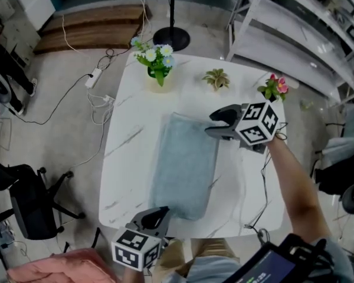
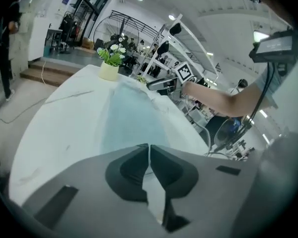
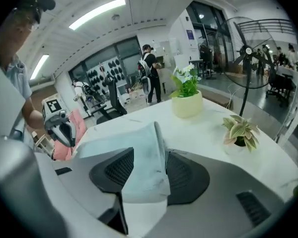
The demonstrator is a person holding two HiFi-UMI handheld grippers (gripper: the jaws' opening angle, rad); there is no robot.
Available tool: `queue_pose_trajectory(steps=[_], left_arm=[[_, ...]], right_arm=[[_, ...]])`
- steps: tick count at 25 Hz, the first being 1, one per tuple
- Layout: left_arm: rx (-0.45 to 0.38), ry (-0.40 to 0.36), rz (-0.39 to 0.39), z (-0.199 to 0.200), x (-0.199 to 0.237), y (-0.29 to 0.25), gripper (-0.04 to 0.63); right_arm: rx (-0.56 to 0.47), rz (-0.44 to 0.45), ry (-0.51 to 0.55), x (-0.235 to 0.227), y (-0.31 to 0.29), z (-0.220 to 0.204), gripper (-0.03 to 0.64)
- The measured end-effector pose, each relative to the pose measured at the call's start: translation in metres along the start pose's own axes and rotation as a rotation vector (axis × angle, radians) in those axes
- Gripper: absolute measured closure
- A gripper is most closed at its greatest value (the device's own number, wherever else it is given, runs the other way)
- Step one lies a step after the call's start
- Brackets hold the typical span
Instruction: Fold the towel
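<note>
Head view: pale teal terry towel [image 1: 186, 164] already a lengthwise strip, crosswise fold likely left; left gripper [image 1: 162, 213] pinched together, right gripper [image 1: 210, 124] agape around its far corner.

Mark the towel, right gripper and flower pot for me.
towel [image 1: 186, 164], head view, middle of the cloth.
right gripper [image 1: 210, 124], head view, midway between its fingertips.
flower pot [image 3: 186, 105], right gripper view, front wall of the pot.

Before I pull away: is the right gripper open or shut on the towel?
Open. The right gripper's jaws stand wide apart; a towel corner rises loosely between them.
</note>
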State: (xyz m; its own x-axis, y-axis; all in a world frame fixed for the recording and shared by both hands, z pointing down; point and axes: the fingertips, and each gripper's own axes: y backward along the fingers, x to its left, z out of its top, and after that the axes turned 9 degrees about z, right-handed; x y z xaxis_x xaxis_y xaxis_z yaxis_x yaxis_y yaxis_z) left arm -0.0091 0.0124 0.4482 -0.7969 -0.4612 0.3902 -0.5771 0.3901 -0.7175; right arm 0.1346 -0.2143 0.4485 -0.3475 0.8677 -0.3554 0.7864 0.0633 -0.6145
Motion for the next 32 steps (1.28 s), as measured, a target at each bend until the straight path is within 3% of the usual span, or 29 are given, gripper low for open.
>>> queue_pose_trajectory(steps=[3,8,12,14,17,18,24,32], left_arm=[[0.003,0.037,-0.073,0.003,-0.025,-0.011,0.578],[0.058,0.019,-0.063,-0.002,-0.027,-0.038,0.578],[0.082,0.018,-0.042,-0.009,-0.019,-0.049,0.578],[0.093,0.014,-0.026,-0.012,-0.015,-0.054,0.578],[0.126,0.007,-0.005,-0.017,-0.013,-0.058,0.578],[0.139,0.003,-0.001,-0.019,-0.013,-0.060,0.578],[0.090,-0.003,0.013,-0.017,-0.014,-0.064,0.578],[-0.096,0.043,-0.027,-0.006,-0.039,-0.016,0.578]], right_arm=[[0.134,0.027,-0.011,-0.021,-0.012,-0.007,0.365],[0.324,0.133,-0.077,-0.040,-0.041,-0.032,0.316],[0.425,0.297,-0.120,-0.020,-0.050,-0.038,0.318],[0.462,0.356,-0.137,-0.010,-0.054,-0.040,0.339],[0.474,0.388,-0.207,-0.007,-0.063,-0.043,0.499],[0.471,0.395,-0.224,-0.005,-0.065,-0.044,0.523],[0.385,0.283,-0.163,0.006,-0.043,-0.019,0.546],[0.372,0.018,0.157,0.094,-0.007,0.036,0.546]])
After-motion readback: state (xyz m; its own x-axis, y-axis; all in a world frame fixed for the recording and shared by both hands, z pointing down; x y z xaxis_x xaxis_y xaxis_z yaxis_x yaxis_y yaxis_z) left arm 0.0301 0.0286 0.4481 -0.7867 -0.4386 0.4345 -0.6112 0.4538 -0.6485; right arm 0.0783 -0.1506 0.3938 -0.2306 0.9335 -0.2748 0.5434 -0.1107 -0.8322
